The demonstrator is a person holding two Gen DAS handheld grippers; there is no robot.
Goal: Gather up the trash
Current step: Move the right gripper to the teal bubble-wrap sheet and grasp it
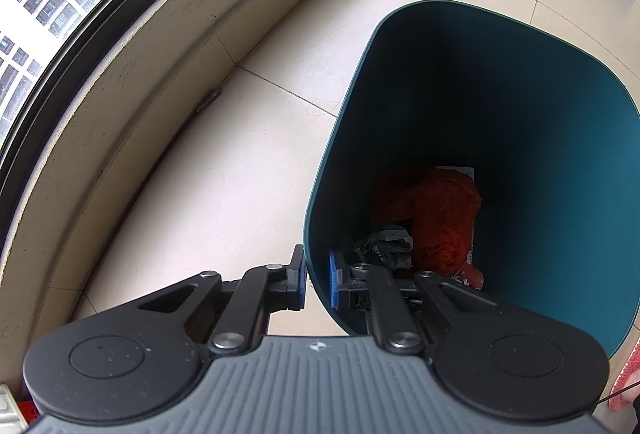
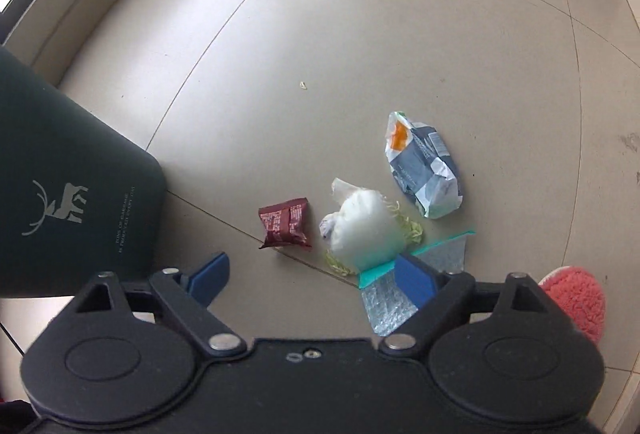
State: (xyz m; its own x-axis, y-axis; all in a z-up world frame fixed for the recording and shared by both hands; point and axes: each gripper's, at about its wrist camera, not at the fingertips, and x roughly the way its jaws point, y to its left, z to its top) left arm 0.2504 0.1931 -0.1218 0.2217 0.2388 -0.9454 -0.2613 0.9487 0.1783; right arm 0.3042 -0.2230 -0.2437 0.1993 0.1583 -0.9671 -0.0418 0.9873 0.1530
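My left gripper [image 1: 316, 280] is shut on the near rim of the teal trash bin [image 1: 540, 154], one pad outside the wall and one inside. At the bin's bottom lie a crumpled orange-red bag [image 1: 436, 218] and a dark wad [image 1: 386, 244]. My right gripper [image 2: 314, 276] hangs open over the floor with nothing between its fingers. Just ahead of it lie a dark red snack wrapper [image 2: 286, 224], a white bag with yellow shreds [image 2: 366, 230], a grey-and-white crumpled packet [image 2: 424, 170] and a clear pouch with a teal strip [image 2: 384, 306], which the right finger partly hides.
The bin's dark outer wall with a deer logo [image 2: 60, 194] stands left of the right gripper. A pink fluffy slipper [image 2: 576, 302] is at the lower right. A small crumb [image 2: 303, 85] lies farther out on the tiles. A raised window ledge [image 1: 120, 106] curves along the left.
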